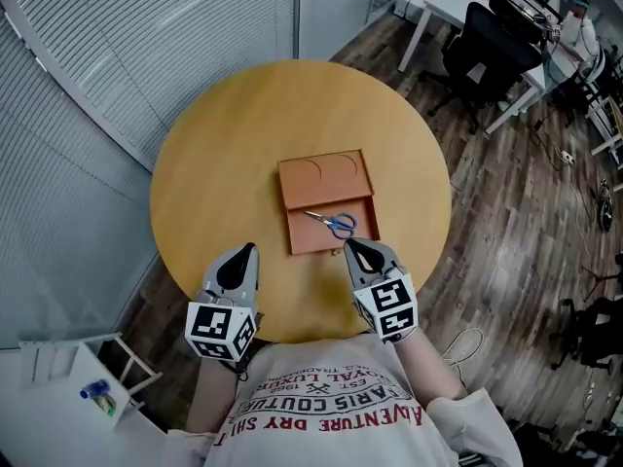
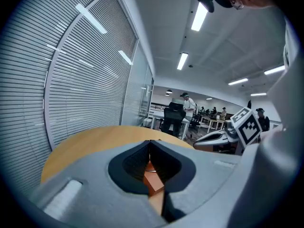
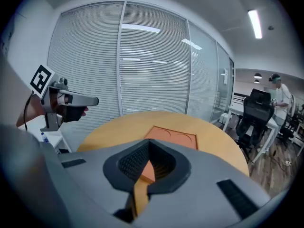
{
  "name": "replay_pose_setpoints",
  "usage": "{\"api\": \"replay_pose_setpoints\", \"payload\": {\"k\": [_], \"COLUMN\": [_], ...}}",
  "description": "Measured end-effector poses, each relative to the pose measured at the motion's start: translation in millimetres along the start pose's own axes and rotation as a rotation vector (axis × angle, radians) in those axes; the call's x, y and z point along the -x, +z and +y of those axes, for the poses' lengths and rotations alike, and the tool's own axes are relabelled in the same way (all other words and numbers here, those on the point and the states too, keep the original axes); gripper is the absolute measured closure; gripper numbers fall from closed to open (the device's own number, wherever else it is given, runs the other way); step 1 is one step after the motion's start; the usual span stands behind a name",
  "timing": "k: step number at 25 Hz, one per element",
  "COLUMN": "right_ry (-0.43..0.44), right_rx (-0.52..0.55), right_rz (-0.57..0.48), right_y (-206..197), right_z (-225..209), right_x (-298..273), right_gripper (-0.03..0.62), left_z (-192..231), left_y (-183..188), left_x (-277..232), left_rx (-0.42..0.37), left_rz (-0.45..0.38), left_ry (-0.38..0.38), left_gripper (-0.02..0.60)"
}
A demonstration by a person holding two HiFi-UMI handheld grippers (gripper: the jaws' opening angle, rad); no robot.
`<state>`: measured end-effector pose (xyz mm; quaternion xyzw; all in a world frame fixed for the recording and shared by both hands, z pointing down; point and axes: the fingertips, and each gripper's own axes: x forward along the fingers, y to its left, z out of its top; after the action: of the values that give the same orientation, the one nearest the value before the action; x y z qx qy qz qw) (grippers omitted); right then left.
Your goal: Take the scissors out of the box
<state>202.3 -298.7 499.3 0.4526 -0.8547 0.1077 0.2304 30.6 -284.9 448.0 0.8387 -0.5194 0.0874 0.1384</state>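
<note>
An orange-brown box (image 1: 326,202) lies open in the middle of the round wooden table (image 1: 224,154), its lid flipped to the far side. Blue-handled scissors (image 1: 333,223) rest in the near tray, blades pointing left. My left gripper (image 1: 247,250) hovers over the table's near edge, left of the box, jaws shut and empty. My right gripper (image 1: 350,245) is just in front of the box's near right corner, also shut and empty. In the left gripper view the closed tips (image 2: 150,142) aim toward the box (image 2: 153,182). In the right gripper view the closed tips (image 3: 149,142) point at the box (image 3: 171,137).
A glass wall with blinds (image 1: 146,37) curves behind the table's left side. A black office chair (image 1: 487,56) and white desks (image 1: 458,3) stand at the far right on the wood floor. A white shelf unit (image 1: 88,377) sits low at the left.
</note>
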Motion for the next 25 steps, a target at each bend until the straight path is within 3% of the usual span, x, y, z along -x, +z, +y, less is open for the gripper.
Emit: {"api": "replay_pose_setpoints", "payload": {"k": [5,10,13,17,25], "right_ry": [0.111,0.219,0.27,0.341,0.432], "right_rx": [0.058,0.127,0.185,0.295,0.491], "right_rz": [0.092,0.29,0.393,0.506,0.716], "right_y": [-17.2,-55.2,-78.2,-100.7,-147.4], "right_z": [-29.0,-50.7,-58.8,-61.6,-50.2], "right_x": [-26.4,-66.4,-88.6,-118.8,-149.7], "right_gripper": [0.585,0.58,0.533,0.48,0.461], "left_z": [-13.7,-17.1,-15.9,-4.7,19.9], "left_y": [-9.3,-19.2,-25.7,-33.4,-51.3], "left_x": [-33.0,-59.8,-68.3,-73.7,-67.4], "left_rx": [0.024,0.051,0.05,0.076,0.101], "left_rz": [0.012,0.022,0.027,0.034,0.062], "left_ry": [0.046,0.089,0.12,0.167,0.228], "left_gripper": [0.571,0.572,0.571,0.571,0.571]}}
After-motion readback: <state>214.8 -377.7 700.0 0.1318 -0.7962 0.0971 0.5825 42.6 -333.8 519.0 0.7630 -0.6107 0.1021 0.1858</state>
